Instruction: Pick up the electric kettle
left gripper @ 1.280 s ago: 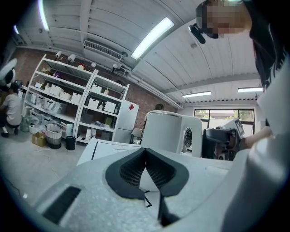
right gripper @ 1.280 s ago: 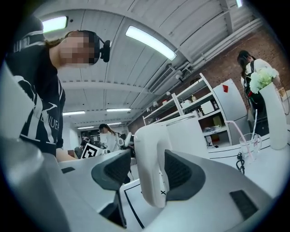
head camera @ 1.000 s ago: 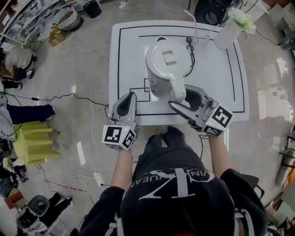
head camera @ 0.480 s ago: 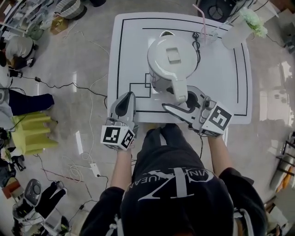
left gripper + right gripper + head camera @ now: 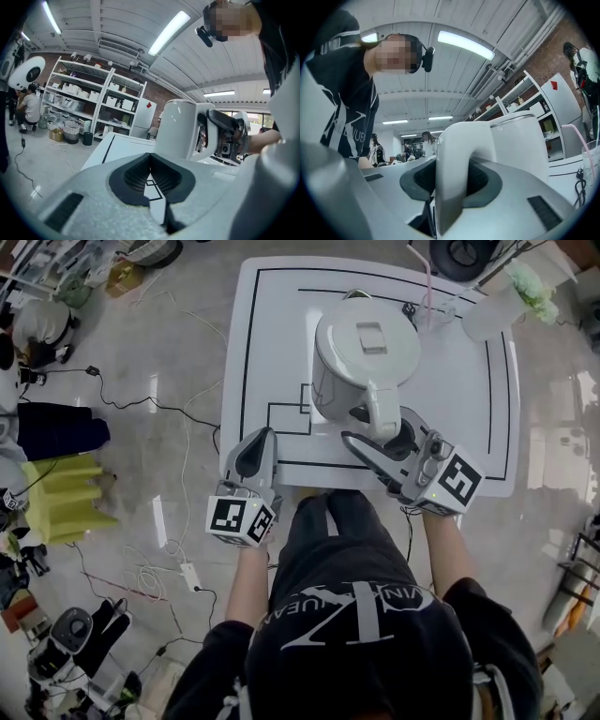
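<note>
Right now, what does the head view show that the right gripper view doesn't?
Only the head view shows the lid from above, the left claw and the flower vase. Only the right gripper view shows the ceiling lights and the shelves. Both show the kettle, with its handle between the pads of the right claw, which have just been closing on it.

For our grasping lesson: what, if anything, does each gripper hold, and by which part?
The right gripper, whose jaws have just been closing, grips the electric kettle by its handle. The left gripper, jaws together, holds nothing.
</note>
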The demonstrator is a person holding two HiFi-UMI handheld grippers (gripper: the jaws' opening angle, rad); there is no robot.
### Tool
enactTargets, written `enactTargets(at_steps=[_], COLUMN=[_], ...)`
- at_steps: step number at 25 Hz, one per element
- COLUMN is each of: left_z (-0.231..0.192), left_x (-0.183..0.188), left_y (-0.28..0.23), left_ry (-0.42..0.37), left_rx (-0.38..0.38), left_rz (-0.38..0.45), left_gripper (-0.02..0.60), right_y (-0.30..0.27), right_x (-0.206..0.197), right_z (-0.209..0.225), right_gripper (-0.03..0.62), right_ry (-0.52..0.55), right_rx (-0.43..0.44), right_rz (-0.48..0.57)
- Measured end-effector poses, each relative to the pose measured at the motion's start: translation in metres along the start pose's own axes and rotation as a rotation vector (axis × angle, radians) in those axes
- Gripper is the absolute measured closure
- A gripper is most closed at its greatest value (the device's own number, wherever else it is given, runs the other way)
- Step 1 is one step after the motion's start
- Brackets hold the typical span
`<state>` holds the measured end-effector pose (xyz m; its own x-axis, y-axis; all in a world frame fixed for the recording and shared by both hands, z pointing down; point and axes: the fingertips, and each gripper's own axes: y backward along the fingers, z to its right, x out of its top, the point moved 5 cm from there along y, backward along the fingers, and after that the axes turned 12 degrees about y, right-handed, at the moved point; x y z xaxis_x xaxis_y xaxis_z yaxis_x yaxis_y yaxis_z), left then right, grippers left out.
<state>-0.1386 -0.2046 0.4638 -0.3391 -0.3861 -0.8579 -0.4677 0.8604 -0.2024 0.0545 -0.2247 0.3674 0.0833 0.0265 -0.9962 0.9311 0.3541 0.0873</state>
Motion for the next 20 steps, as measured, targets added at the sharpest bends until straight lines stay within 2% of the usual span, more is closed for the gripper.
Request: enactTargets(at_steps=[4,10,20], left_z=[-0.004,-0.008,0.002], left_x=[-0.002,0.000,0.011], left_y=[0.004,0.007,-0.004], left_ry=[0.004,0.009,-0.011], left_rx=[0.017,0.034,-0.002], left_rz=[0.001,0.004,0.011], left_gripper=[0.575,0.575,0.575], right_y=[-0.010,-0.013,-0.008], right_x=[0.012,0.012,0.032], right_z=[0.008,0.010,0.017], right_gripper=[0.474,0.474,0.474], right_ry=[-0.037,-0.028,-0.050], right_rx=[0.005,-0.006,-0.029], right_rz=[0.076,0.073,0.123])
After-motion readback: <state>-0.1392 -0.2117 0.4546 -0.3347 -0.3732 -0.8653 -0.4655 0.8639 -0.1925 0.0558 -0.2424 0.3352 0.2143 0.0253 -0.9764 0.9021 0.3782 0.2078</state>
